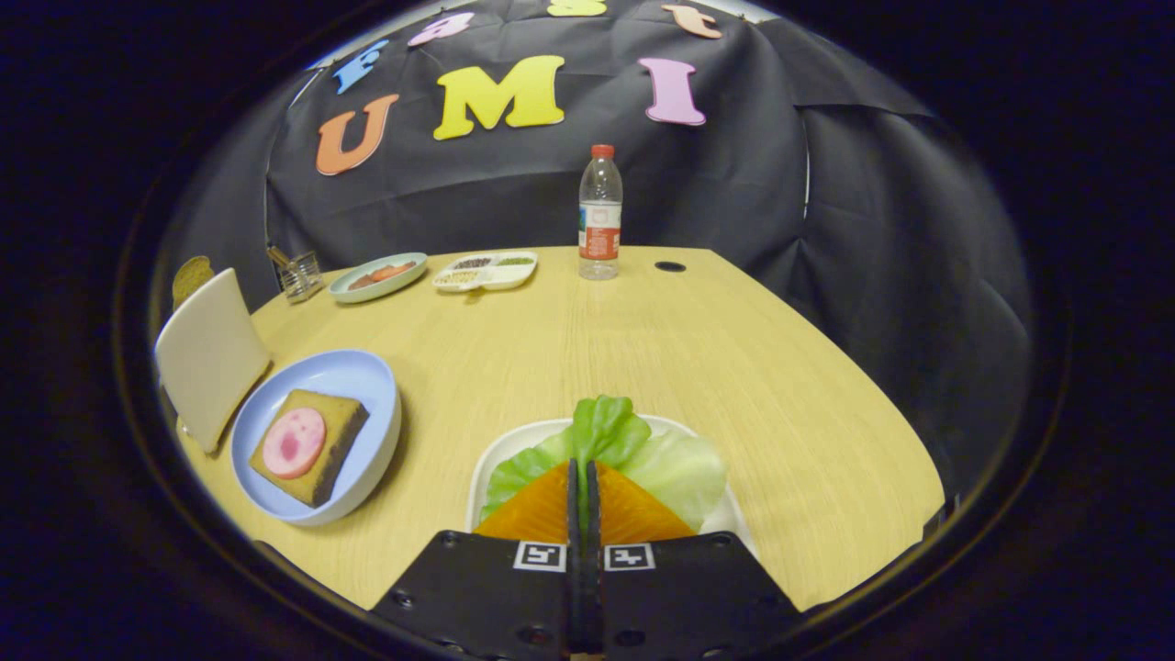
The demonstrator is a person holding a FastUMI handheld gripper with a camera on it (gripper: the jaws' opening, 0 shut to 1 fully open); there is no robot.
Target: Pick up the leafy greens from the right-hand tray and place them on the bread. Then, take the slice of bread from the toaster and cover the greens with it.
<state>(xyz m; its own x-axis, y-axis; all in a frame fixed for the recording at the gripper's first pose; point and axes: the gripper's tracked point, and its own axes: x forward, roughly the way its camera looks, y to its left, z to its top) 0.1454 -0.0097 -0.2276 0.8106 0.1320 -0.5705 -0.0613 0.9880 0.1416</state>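
Near half of the white tray hidden behind the tool, far divided dish's contents too small to tell

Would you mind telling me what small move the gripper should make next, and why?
Probably lift slightly. The gripper looks shut on the leafy greens, over the white tray, though the pinch itself is hard to see. The bread, topped with a pink slice, waits on the blue plate to its left.

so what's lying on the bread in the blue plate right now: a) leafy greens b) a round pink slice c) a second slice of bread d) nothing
b: a round pink slice lies on the bread in the blue plate, while the leafy greens sit in the white tray at the shut gripper.
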